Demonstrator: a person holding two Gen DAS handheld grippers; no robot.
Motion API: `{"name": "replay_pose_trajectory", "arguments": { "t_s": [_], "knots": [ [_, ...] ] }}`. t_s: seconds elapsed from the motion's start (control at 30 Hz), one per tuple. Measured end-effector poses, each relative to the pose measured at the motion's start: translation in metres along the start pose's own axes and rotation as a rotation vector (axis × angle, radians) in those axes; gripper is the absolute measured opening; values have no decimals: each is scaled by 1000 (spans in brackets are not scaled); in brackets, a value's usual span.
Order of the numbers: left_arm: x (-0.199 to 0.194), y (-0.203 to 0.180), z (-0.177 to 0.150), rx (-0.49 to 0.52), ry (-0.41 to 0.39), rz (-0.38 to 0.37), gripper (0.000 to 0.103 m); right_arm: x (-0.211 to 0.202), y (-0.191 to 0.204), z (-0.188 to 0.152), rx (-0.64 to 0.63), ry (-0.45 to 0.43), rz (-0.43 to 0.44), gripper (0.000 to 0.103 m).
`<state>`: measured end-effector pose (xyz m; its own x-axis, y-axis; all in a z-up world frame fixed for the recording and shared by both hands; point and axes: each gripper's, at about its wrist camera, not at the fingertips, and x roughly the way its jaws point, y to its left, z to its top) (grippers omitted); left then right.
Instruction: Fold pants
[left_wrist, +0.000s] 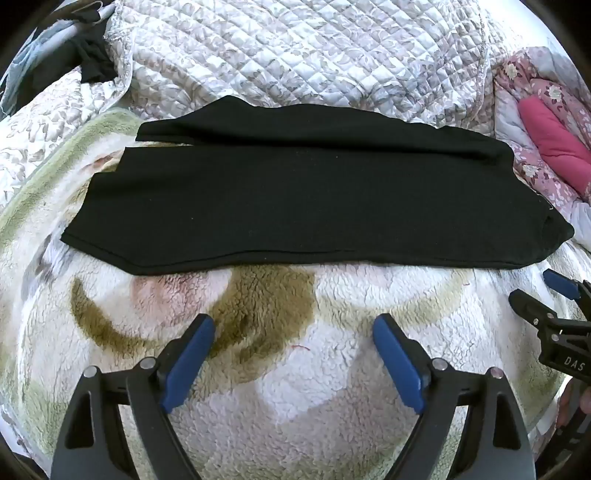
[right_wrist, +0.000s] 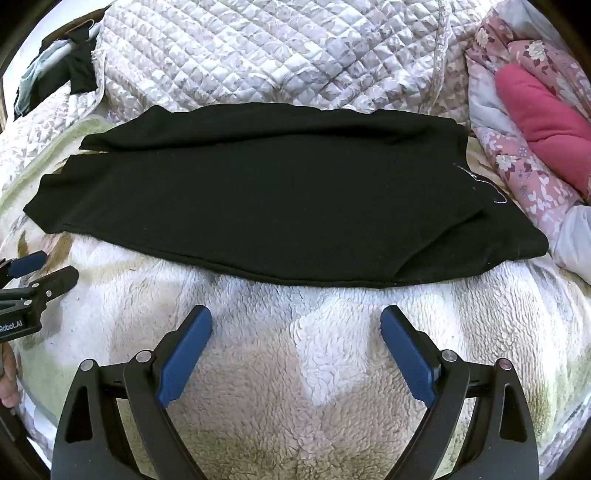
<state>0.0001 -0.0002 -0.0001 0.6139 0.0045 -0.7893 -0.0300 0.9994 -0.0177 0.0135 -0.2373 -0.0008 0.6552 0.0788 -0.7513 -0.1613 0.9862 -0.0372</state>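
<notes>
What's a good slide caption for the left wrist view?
Open left gripper above fleece blanket, facing black pants.

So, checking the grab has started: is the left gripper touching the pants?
Apart. The left wrist view shows the left gripper open over blanket, short of the pants.

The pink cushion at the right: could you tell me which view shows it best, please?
The right wrist view: the pink cushion looks larger and nearer the frame's middle there. The left wrist view shows it smaller, squeezed against the edge.

Both wrist views look steeply down, sharing the pants (left_wrist: 295, 199).
</notes>
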Motion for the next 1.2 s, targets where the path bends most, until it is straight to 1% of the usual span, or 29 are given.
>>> {"name": "replay_pose_trajectory", "arguments": {
  "t_s": [0.27,0.3,0.4,0.43,0.53,1.2],
  "knots": [
    [0,-3,-2,7,-1,4,91,-4,1,-1,0,-12,2,93],
    [0,-4,-3,9,-3,6,91,2,-1,1,2,8,1,93],
    [-1,-7,-6,13,-7,12,93,2,-1,0,2,6,1,93],
    [5,-3,0,9,5,6,93,1,-1,0,1,5,1,93],
    [4,-4,3,10,11,8,94,0,-1,0,2,5,2,93],
    [3,-1,2,11,-6,0,95,1,0,1,3,5,3,93]
  ]
}}
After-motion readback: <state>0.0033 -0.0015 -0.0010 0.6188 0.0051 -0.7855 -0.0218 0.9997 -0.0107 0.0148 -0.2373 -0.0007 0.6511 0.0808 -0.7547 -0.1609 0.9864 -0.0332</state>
